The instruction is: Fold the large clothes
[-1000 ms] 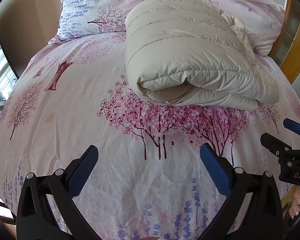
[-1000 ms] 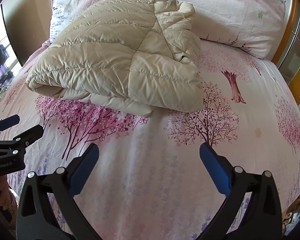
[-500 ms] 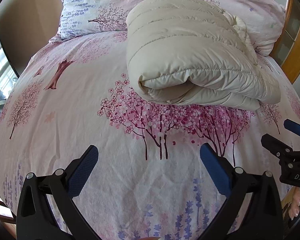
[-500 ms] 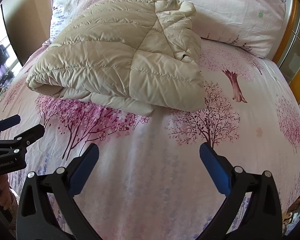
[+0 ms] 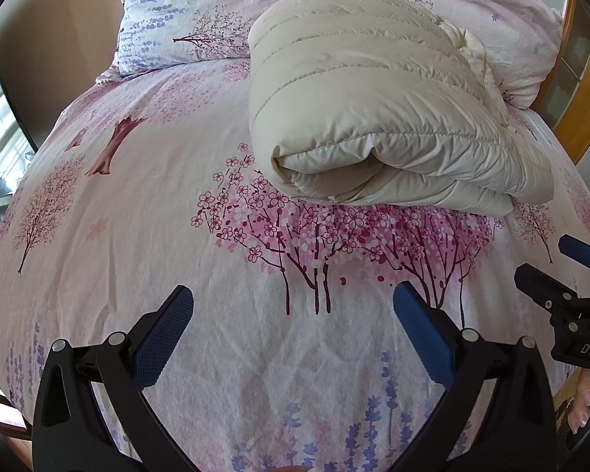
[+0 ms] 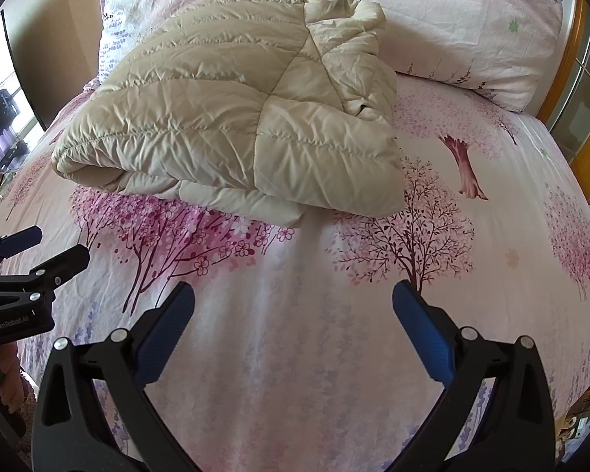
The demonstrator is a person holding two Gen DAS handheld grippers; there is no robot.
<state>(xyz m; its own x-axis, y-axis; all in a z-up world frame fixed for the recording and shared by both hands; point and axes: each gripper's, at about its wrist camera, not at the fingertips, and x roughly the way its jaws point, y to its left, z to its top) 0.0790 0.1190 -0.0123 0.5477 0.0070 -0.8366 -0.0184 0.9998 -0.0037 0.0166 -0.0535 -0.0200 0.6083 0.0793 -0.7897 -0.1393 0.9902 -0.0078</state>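
Note:
A cream quilted down jacket (image 5: 377, 114) lies folded into a thick bundle on the pink floral bed sheet (image 5: 137, 204). It also shows in the right wrist view (image 6: 236, 118), folded edge toward me. My left gripper (image 5: 293, 314) is open and empty, held low over the sheet, short of the bundle. My right gripper (image 6: 293, 314) is open and empty, also near the bed's front. Each gripper shows at the edge of the other's view: the right one (image 5: 562, 271) and the left one (image 6: 39, 251).
Two floral pillows (image 5: 200, 11) (image 6: 472, 27) lie behind the jacket at the head of the bed. A wooden headboard frame (image 5: 586, 90) runs along the right. A window (image 6: 4, 110) is at the far left.
Both grippers have drifted very slightly; the jacket sits a touch lower in the left wrist view. Nothing was taken hold of or let go.

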